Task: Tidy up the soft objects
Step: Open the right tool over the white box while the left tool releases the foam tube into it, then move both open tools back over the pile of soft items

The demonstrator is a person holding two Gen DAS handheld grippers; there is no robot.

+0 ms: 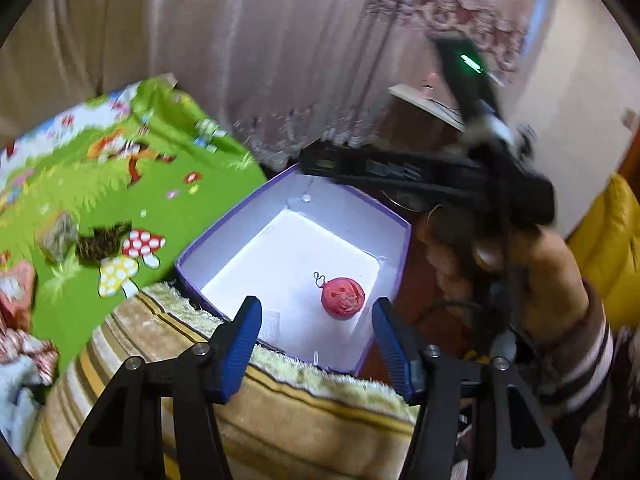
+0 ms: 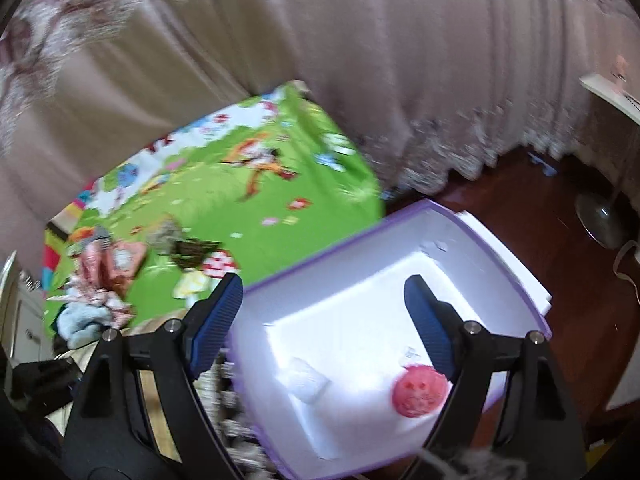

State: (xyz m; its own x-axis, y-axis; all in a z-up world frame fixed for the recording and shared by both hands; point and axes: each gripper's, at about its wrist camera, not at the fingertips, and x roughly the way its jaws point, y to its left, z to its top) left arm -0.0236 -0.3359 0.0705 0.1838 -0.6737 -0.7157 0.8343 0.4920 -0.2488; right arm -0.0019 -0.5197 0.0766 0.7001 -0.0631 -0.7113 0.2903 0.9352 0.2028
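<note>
Two grippers hanging with jaws apart, nothing between the pads. Left gripper (image 1: 316,344) hovering over the purple box (image 1: 394,216), red ball (image 1: 342,296) lying just beyond its fingertips on the white floor. Only here showing: the right hand (image 1: 520,272) gripping its tool, to the right. Right gripper (image 2: 324,320) framing the same box, ball beside its right finger; soft toys (image 2: 96,300) piling far left on the green mat (image 2: 280,208).
</note>
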